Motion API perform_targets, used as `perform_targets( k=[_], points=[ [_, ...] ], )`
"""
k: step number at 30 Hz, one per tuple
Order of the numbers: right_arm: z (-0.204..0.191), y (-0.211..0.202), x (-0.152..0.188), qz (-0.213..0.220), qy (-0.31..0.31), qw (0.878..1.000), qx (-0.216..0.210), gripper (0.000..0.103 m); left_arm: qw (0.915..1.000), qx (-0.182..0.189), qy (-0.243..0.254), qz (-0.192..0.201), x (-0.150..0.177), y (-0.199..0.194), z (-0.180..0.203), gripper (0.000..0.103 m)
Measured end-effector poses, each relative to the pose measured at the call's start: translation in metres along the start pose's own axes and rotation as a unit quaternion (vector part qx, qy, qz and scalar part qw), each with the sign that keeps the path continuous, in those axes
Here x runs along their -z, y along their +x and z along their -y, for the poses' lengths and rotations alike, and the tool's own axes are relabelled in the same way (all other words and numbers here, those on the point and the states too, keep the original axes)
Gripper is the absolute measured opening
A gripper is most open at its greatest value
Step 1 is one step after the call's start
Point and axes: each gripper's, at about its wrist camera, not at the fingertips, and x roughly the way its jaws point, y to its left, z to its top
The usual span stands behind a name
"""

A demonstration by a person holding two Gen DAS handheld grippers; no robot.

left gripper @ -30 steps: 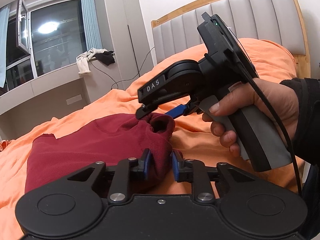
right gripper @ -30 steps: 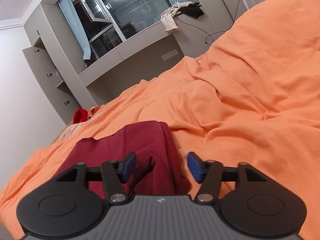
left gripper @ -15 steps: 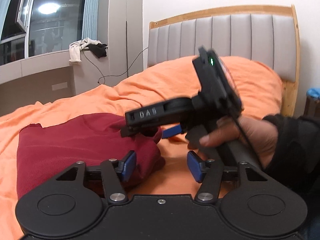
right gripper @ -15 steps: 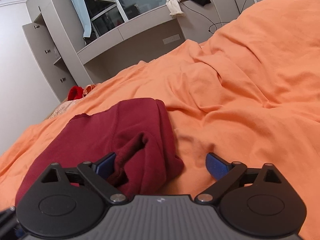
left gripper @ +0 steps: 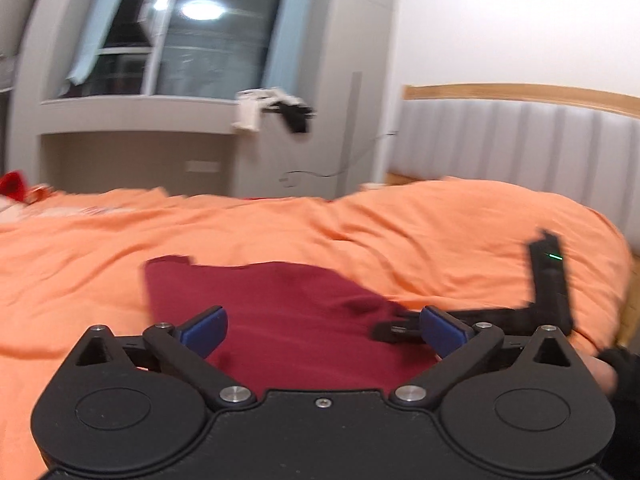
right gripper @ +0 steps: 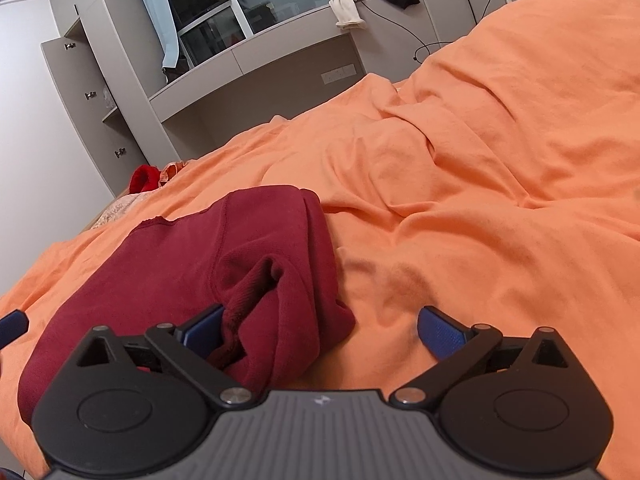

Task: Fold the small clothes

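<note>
— Left wrist view first: what do we see at our left gripper [left gripper: 322,330]?

— Its jaws have just been opening and now stand spread wide; the dark red garment [left gripper: 288,312] lies below and between the blue pads, but neither pad presses on it, so we count it released; the picture is blurred.

— And beyond it?

— The garment lies flat on the orange bedspread [left gripper: 460,240]; at its right edge we see the black finger of our right gripper [left gripper: 400,330], with a hand [left gripper: 604,374] behind it at the frame's edge; farther off stand the padded grey headboard [left gripper: 520,136] and the window [left gripper: 188,36].

— Right wrist view?

— Our right gripper [right gripper: 320,330] has also just been opening; its jaws are wide apart; the left pad sits just beside a bunched fold of the garment [right gripper: 224,264], whether touching we cannot tell; the right pad hangs over bare bedspread [right gripper: 480,152]; nothing is gripped; a white cloth [right gripper: 352,0] hangs on the ledge by the window.
</note>
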Motion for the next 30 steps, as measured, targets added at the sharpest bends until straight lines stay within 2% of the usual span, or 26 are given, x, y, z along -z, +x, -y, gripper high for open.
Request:
perform_targets(
  k=[5, 10, 13, 16, 21, 30],
  points=[
    [-0.002, -0.001, 0.0, -0.004, -0.004, 1.0, 0.006, 0.103, 0.9962, -0.067, -0.052, -0.022, -0.004, 0.006, -0.032, 0.102],
    [-0.006, -0.01, -0.009, 0.007, 0.009, 1.0, 0.008, 0.103, 0.9868, -0.109, -0.099, -0.068, 0.003, 0.017, -0.058, 0.102],
    [-0.007, -0.016, -0.018, 0.034, 0.027, 0.999, 0.004, 0.103, 0.9851, -0.11, -0.107, -0.079, 0.011, 0.016, -0.066, 0.102],
    [-0.003, -0.011, -0.025, 0.044, 0.061, 0.997, 0.026, 0.103, 0.985, -0.11, -0.104, -0.082, 0.014, 0.017, -0.065, 0.102],
    [0.009, 0.014, -0.028, 0.0, 0.112, 0.991, 0.069, 0.103, 0.9847, -0.108, -0.104, -0.088, 0.019, 0.023, -0.064, 0.102],
    [0.006, 0.005, -0.016, -0.019, 0.058, 0.996, 0.071, 0.103, 0.9841, -0.105, -0.109, -0.094, 0.018, 0.027, -0.066, 0.102]
  ],
)
